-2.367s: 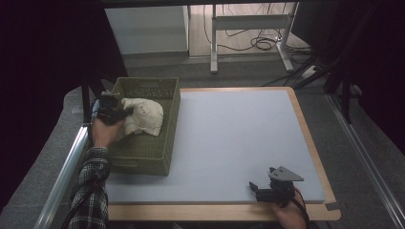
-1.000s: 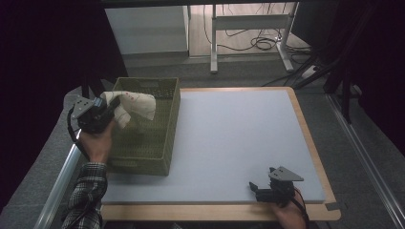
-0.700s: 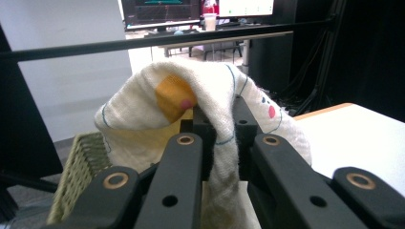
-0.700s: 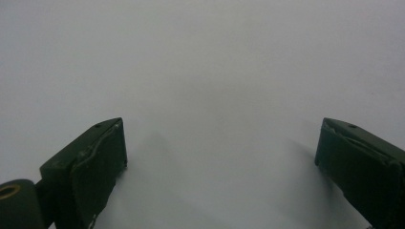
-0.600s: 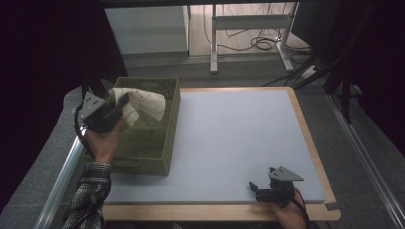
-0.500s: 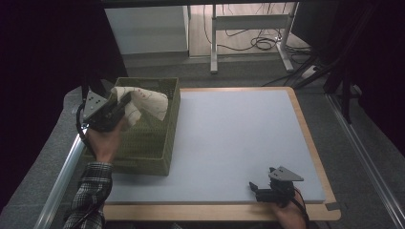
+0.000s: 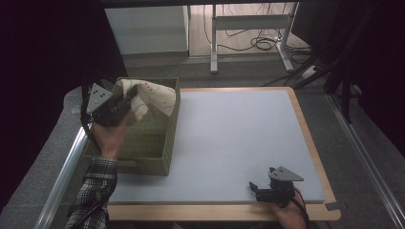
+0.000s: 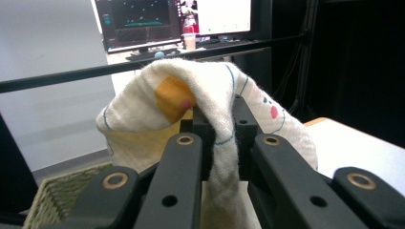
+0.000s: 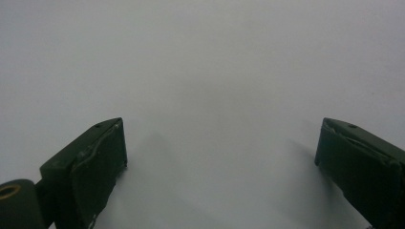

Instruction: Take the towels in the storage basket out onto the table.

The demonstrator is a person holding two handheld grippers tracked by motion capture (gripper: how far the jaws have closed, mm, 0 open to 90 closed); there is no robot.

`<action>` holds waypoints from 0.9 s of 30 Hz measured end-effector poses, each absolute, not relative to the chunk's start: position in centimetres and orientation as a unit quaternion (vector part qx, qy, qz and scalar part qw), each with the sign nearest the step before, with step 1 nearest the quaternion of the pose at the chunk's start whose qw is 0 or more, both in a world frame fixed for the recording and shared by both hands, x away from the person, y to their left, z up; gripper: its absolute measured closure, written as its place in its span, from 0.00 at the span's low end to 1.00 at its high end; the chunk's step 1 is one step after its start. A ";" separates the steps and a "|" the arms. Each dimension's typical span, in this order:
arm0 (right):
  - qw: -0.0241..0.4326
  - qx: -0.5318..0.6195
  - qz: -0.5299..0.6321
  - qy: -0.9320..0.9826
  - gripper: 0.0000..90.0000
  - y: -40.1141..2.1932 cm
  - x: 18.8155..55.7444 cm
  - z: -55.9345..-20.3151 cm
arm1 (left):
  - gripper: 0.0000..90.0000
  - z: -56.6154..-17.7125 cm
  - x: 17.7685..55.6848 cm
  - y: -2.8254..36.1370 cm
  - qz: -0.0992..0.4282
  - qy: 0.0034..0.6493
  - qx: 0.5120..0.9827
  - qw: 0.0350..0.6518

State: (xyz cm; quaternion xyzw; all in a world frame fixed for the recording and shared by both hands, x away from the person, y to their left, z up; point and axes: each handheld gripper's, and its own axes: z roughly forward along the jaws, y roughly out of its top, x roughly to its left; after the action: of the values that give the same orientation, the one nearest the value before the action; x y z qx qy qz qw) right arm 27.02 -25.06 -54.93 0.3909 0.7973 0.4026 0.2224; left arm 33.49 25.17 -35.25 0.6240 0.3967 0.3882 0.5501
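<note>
A cream cloth (image 7: 148,95) with small coloured prints hangs lifted over the olive woven basket (image 7: 153,143) at the table's left. My left gripper (image 7: 128,99) is shut on the cloth. In the left gripper view the cloth (image 8: 200,100) drapes over and between the two black jaws, pinched at their tips (image 8: 220,125). Near the table's front right edge my right gripper (image 7: 258,190) rests low over the pale mat. Its jaws stand wide apart in the right gripper view (image 9: 219,157), with nothing between them.
The pale blue-grey mat (image 7: 239,138) covers a wooden-edged table. A metal rail (image 7: 62,176) runs along the left side. Desk legs and cables (image 7: 248,38) stand on the floor beyond the far edge. A monitor (image 8: 138,24) shows far off in the left gripper view.
My left gripper has risen and drifted toward the basket's far end, drawing the cloth up out of the basket. The right gripper has stayed where it was.
</note>
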 end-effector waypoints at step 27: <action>0.221 0.391 0.403 0.798 0.04 -25.1 27.0 -54.9 | 0.95 -31.9 34.3 20.2 0.372 0.356 0.630 0.581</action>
State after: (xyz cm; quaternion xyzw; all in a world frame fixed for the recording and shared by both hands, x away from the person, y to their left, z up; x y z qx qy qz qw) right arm 27.01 -25.07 -54.91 0.3910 0.7975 0.4026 0.2213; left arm 34.30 20.22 -31.87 0.6297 0.3562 0.3721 0.5814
